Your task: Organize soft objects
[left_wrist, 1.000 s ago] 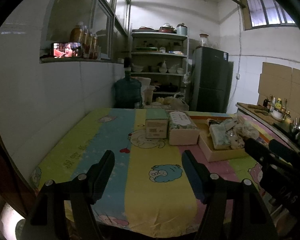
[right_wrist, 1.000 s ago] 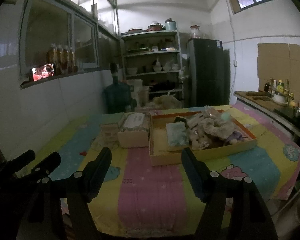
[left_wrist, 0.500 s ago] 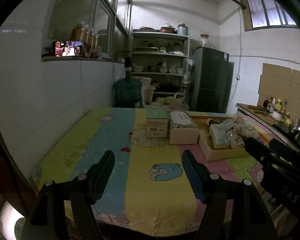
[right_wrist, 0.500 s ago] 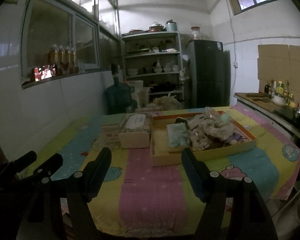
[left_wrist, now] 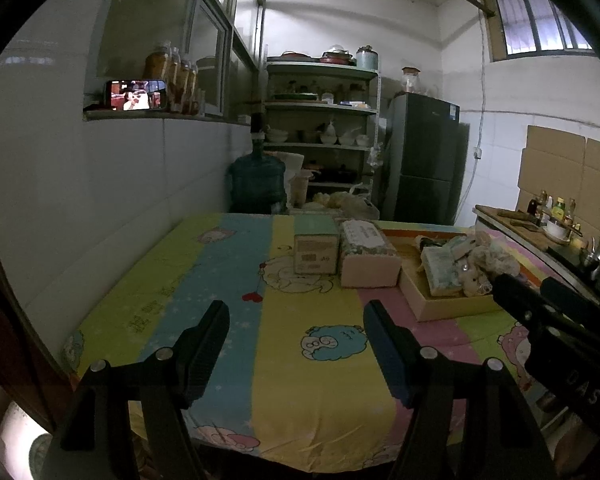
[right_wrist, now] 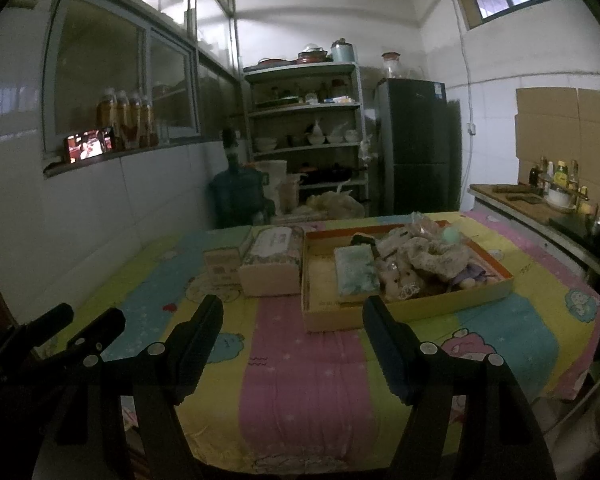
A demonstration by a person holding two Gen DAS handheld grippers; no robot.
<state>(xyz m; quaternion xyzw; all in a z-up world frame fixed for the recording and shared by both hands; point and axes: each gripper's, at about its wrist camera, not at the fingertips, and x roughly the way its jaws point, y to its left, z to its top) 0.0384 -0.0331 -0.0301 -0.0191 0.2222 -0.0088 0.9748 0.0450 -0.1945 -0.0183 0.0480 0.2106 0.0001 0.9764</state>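
Both grippers hang over the near edge of a table covered with a striped cartoon cloth point(left_wrist: 320, 344), and neither holds anything. The left gripper point(left_wrist: 296, 320) has its two fingers spread wide apart above the blue and yellow stripes; the right gripper point(right_wrist: 294, 316) is likewise spread wide above the pink stripe. The soft things point(right_wrist: 424, 258) (plush toys and bits of fabric, too jumbled to tell one from another) lie heaped in a shallow cardboard tray point(right_wrist: 404, 312) on the right half of the table, with a pale green packet point(right_wrist: 356, 272) lying flat at the left of the heap. Just beside the tray's left wall stands a tissue box point(right_wrist: 272, 268), and left of that a small carton point(right_wrist: 222, 268), close against it. Both grippers are well short of the tray.
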